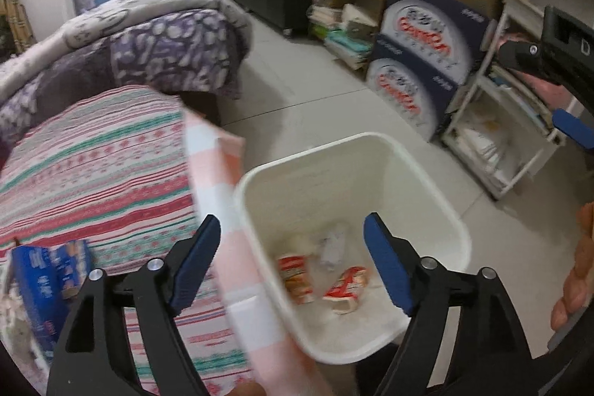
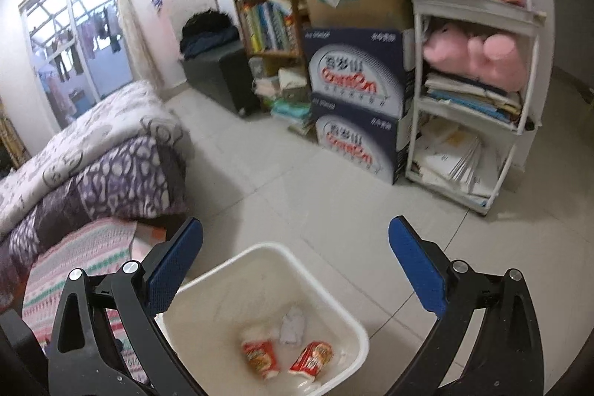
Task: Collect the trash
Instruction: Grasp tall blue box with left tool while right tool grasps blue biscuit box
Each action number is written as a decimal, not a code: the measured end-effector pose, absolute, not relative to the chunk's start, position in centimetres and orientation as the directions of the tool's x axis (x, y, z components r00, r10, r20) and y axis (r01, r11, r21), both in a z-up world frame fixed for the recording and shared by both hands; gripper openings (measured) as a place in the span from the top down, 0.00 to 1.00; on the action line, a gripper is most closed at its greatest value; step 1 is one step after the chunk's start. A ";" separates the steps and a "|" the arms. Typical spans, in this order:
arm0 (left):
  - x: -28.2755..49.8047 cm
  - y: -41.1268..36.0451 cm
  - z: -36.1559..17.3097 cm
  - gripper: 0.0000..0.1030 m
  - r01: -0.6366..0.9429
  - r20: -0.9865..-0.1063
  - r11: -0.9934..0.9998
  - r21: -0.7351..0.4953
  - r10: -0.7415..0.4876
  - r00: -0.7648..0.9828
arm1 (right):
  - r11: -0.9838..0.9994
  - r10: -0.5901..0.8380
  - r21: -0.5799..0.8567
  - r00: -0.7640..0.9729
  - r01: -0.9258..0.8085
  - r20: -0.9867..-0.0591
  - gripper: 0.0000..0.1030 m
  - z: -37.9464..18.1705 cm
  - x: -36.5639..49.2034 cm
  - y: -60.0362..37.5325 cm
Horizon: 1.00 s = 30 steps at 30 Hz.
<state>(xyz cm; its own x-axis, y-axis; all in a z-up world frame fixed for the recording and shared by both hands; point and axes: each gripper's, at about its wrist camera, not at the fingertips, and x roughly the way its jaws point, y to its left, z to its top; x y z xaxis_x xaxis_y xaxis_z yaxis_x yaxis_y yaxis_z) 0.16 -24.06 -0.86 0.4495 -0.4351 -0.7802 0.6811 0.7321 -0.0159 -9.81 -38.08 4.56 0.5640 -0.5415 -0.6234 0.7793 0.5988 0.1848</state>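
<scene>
Trash: two red wrappers and crumpled paper lie in white bin. Left gripper and right gripper above, jaws apart, empty.

Soft daylight enters from the window; both fisheye views curve at dark edges, with slight motion blur.

"What do your claws look like?"

"My left gripper has black arms, blue bumpy pads and shiny round screws. My right gripper looks just the same."
</scene>
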 end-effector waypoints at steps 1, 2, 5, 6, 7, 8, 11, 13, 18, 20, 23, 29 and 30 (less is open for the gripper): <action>0.3 -23.6 -0.9 0.22 0.673 -0.782 0.740 -0.001 -0.420 0.460 | 0.610 -0.520 0.187 0.567 0.770 -0.638 0.07 4.4 -9.4 -37.8; 0.5 -23.0 -0.9 0.21 0.661 -0.785 0.750 0.020 -0.398 0.475 | 0.621 -0.499 0.190 0.570 0.761 -0.652 0.07 4.1 -8.9 -37.5; 1.4 -21.0 -1.0 0.20 0.616 -0.790 0.784 0.077 -0.328 0.517 | 0.659 -0.436 0.188 0.574 0.728 -0.693 0.07 3.2 -7.3 -36.2; 1.9 -20.1 -1.0 0.20 0.590 -0.793 0.802 0.097 -0.296 0.533 | 0.676 -0.407 0.192 0.578 0.711 -0.707 0.07 3.0 -6.8 -35.8; 2.3 -19.3 -1.0 0.20 0.567 -0.795 0.816 0.111 -0.269 0.544 | 0.696 -0.365 0.204 0.584 0.689 -0.725 0.07 2.6 -6.1 -35.2; 2.6 -18.6 -1.1 0.19 0.548 -0.797 0.828 0.119 -0.250 0.551 | 0.703 -0.346 0.208 0.583 0.680 -0.735 0.07 2.3 -5.7 -34.7; 4.5 -15.8 -1.2 0.14 0.457 -0.807 0.877 0.151 -0.157 0.568 | 0.724 -0.298 0.218 0.582 0.655 -0.757 0.07 1.8 -4.4 -33.0; 5.7 -13.8 -1.4 0.14 0.407 -0.816 0.899 0.163 -0.109 0.568 | 0.747 -0.270 0.216 0.584 0.629 -0.766 0.07 1.6 -3.5 -31.6; 8.8 -8.4 -2.2 0.14 0.300 -0.841 0.934 0.195 0.002 0.541 | 0.801 -0.223 0.194 0.584 0.567 -0.781 0.07 1.2 -1.6 -28.3; 9.8 -6.4 -2.6 0.14 0.265 -0.850 0.941 0.209 0.042 0.525 | 0.814 -0.202 0.195 0.583 0.546 -0.787 0.07 0.9 -0.8 -27.1; 11.0 -3.8 -3.3 0.14 0.232 -0.865 0.949 0.211 0.071 0.497 | 0.830 -0.164 0.206 0.580 0.518 -0.798 0.07 0.5 0.3 -25.5; 13.1 -0.5 -5.5 0.14 0.244 -0.916 0.964 0.100 -0.006 0.401 | 0.851 -0.105 0.223 0.569 0.476 -0.816 0.07 -0.3 2.3 -22.5; 13.3 -0.2 -5.8 0.14 0.242 -0.920 0.966 0.092 -0.011 0.392 | 0.853 -0.097 0.224 0.566 0.471 -0.819 0.07 -0.4 2.7 -22.2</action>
